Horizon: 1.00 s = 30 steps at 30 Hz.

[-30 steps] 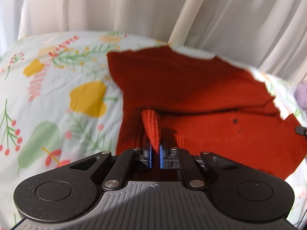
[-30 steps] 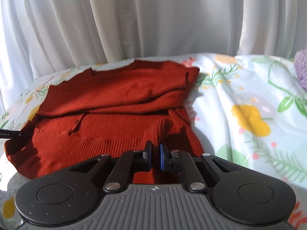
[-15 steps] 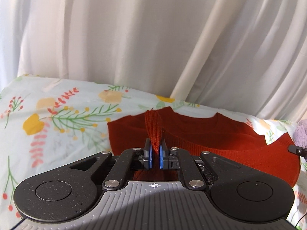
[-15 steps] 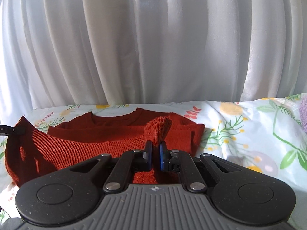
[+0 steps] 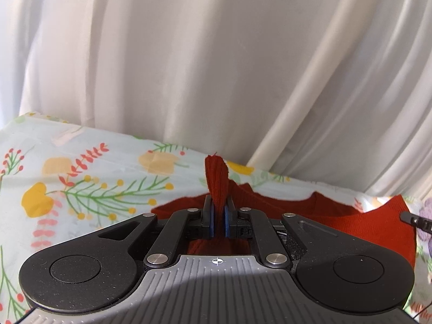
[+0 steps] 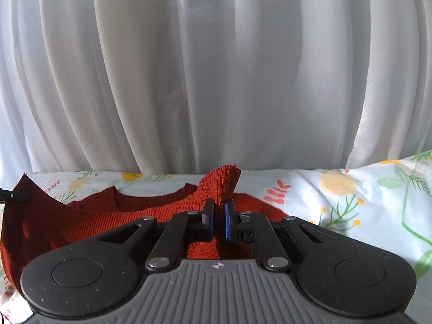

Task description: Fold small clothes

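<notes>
Here both tools pinch the red sweater's hem.

A home bedroom: floral bedsheet, white curtains behind.

The left gripper has its jaws squeezed tight on a pinch of the red sweater. The cloth sticks up between the blue pads. The right gripper is pinching the red sweater too, with its jaws almost together. Both grippers point forward and tip down a little.
</notes>
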Available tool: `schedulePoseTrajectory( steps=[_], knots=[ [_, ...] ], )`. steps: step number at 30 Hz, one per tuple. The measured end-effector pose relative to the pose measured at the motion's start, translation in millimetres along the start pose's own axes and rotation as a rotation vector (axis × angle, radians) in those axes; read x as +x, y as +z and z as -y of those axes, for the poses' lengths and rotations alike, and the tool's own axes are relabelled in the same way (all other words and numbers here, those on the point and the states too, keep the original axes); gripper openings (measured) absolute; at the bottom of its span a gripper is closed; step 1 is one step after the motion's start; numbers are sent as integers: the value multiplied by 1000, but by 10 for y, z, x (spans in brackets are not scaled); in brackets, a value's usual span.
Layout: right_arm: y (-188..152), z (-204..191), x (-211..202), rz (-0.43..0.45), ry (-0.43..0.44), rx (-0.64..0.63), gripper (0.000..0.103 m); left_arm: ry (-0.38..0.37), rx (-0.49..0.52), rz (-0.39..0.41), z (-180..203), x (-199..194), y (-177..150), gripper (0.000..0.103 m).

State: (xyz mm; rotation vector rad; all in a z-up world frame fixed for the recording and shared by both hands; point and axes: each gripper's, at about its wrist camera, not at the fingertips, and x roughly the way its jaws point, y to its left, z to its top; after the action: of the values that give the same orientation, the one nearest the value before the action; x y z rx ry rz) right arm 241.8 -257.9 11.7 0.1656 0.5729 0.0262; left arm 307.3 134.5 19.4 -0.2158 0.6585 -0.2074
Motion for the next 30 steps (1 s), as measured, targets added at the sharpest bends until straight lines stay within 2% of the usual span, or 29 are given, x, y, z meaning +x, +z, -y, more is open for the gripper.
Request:
schedulePoseTrajectory(
  steps=[7, 11, 15, 18, 19, 21, 22, 24, 25, 27, 29, 30],
  knots=[
    [188, 21, 203, 28, -9, 19, 7, 12, 31, 50, 101, 122, 254, 8],
    [300, 11, 351, 40, -32, 13, 7, 47, 60, 80, 187, 265, 376, 9],
    [363, 24, 531, 50, -73, 4, 7, 106, 52, 53, 210, 527, 364, 9],
    [341, 37, 672, 39, -92, 12, 7, 120, 30, 11, 190, 717, 285, 11],
    [324, 42, 725, 34, -98, 12, 7, 131, 22, 1, 169, 755, 249, 13],
    [268, 55, 784, 41, -109, 19, 8, 168, 1, 4, 133, 752, 185, 29],
    [242, 68, 790, 51, -124, 30, 9, 170, -7, 15, 127, 716, 139, 33],
    [202, 110, 746, 89, -188, 66, 12, 116, -19, 48, 161, 653, 21, 51],
    [175, 141, 714, 104, -183, 111, 12, 78, -32, 57, 211, 657, -53, 55],
    [80, 157, 714, 95, -86, 242, 17, 7, -55, 50, 354, 747, -216, 62],
    [-89, 30, 842, 40, 97, 340, 20, -33, -78, 10, 518, 926, -362, 62],
    [-190, -81, 961, -16, 207, 377, 21, -54, -82, 6, 584, 1006, -421, 63]
  ],
)
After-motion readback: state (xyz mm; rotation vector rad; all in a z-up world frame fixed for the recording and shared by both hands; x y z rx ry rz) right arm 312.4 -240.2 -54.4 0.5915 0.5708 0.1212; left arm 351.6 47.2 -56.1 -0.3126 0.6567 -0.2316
